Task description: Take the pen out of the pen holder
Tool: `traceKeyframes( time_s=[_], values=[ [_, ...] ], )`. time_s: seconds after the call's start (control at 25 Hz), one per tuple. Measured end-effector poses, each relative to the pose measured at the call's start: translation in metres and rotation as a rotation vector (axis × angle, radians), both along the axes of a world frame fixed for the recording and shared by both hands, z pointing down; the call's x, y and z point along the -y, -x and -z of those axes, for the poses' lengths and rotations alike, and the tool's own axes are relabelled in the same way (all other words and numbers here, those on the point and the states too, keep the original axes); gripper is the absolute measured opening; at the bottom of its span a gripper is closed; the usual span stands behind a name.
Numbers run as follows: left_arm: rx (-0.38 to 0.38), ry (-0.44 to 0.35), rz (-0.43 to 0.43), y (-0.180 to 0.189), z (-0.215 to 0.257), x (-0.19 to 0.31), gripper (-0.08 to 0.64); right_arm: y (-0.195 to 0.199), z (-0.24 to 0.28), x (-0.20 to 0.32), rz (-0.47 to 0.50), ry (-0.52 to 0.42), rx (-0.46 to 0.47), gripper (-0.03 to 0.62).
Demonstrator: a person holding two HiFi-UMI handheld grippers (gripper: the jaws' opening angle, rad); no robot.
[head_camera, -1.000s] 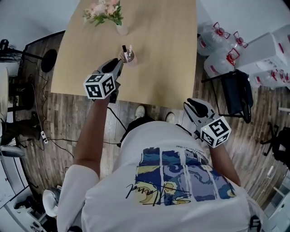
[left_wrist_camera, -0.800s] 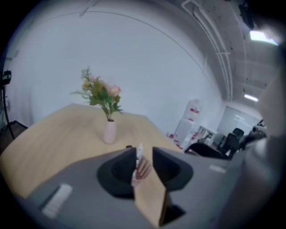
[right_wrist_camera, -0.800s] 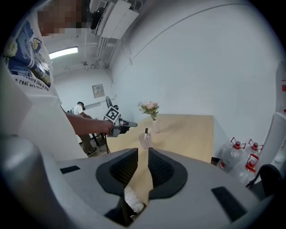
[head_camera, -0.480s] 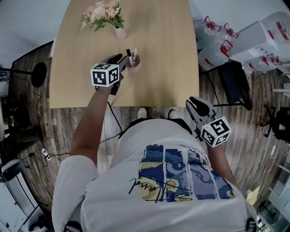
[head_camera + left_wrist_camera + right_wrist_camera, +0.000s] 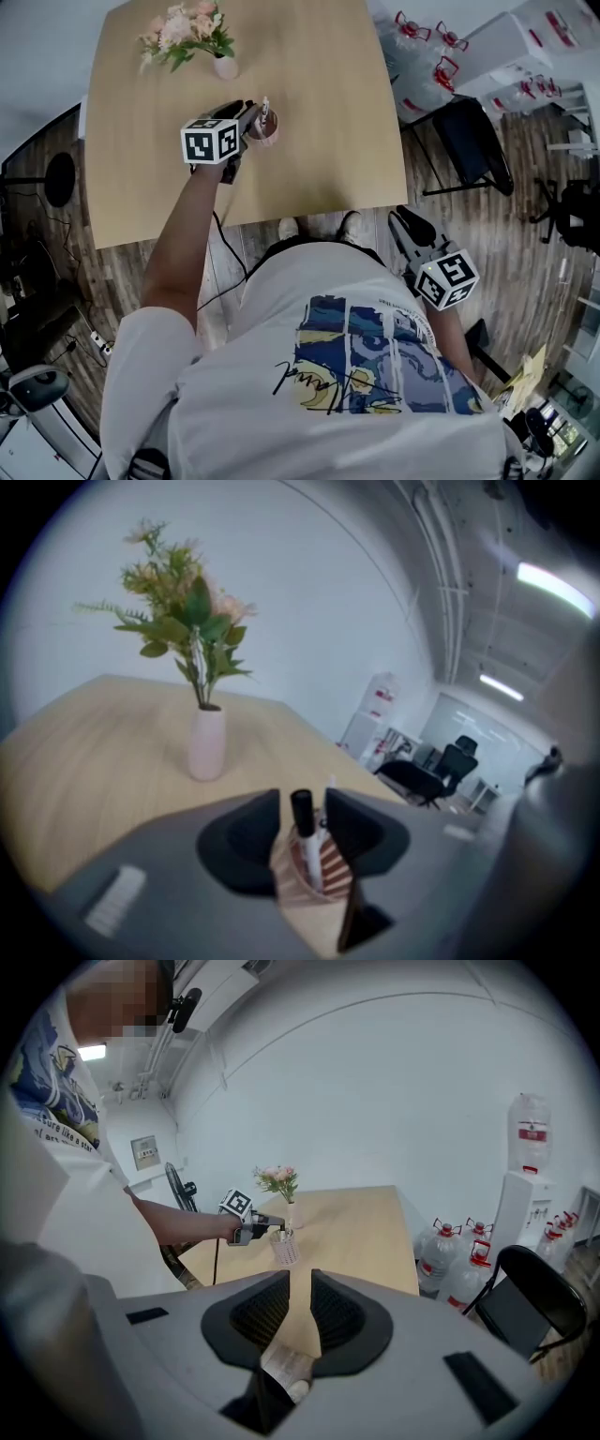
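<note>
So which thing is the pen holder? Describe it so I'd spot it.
Look at the wooden table and find the pale vase of flowers. The pen holder is the small striped cup nearer the person; unlike the vase, it holds a black-capped pen.

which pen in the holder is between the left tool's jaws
The black-capped pen, between the opening jaws of the left tool; the thin white pen pokes up behind it, nearer the right jaw.

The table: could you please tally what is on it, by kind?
Vase: 1
Pen holder: 1
Pens: 2
Total: 4
</note>
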State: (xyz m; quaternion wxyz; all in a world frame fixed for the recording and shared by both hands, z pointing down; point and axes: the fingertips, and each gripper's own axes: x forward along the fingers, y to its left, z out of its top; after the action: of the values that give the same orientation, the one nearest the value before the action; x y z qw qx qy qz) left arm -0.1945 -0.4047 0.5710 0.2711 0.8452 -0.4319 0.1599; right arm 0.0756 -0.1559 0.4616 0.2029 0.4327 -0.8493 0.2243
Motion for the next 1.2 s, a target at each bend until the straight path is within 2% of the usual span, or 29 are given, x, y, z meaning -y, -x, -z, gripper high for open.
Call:
traceKeyframes(
  time_s=[0.24,0.36,0.52,1.2],
  values=[
    [0.003,0.010,-0.024,-0.005,-0.008,0.000,0.138,0.002,0.006,-0.002,-0.031,-0.004,-0.008,0.063],
    [0.002,0.000,-0.027,-0.007,-0.008,0.000,0.096,0.002,0.004,-0.002,-0.026,-0.003,-0.026,0.063],
    [-0.007,-0.024,-0.014,-0.004,-0.004,-0.002,0.078,0.008,0.006,-0.001,-0.015,-0.017,-0.035,0.063],
    [-0.082,-0.170,0.068,0.014,0.067,-0.023,0.074,0.033,0.010,-0.009,0.064,-0.021,-0.015,0.058]
  ],
)
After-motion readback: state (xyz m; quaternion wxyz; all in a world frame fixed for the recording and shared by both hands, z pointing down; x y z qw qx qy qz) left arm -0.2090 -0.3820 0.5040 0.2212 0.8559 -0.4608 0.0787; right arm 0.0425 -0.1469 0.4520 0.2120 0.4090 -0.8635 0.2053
